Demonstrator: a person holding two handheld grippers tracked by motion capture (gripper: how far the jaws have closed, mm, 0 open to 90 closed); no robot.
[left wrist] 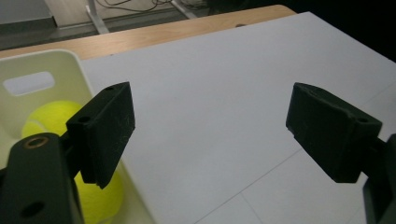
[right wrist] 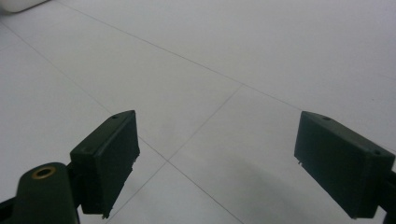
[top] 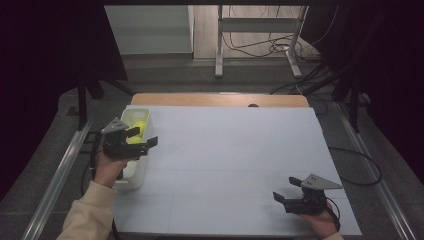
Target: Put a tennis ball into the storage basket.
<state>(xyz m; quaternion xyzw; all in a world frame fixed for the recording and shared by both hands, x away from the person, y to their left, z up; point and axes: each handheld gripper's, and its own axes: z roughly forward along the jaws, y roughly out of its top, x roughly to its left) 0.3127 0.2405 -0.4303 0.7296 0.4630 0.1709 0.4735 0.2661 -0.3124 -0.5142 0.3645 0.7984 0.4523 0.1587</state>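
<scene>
the left gripper (top: 142,138) hangs over the near end of the cream bin (top: 131,176) at the left edge of the white tabletop (top: 235,165), held level in a raised left hand (top: 107,167), pointing across the table. its jaws stand apart with nothing between them. yellow tennis balls (left wrist: 53,119) lie inside the bin, just under the left jaw. the right gripper (top: 286,189) rests low by the near right corner, jaws wide and empty, aimed leftward.

The high view looks forward and down; each gripper view peers closely between its jaws across the shared white surface (top: 225,150).
</scene>
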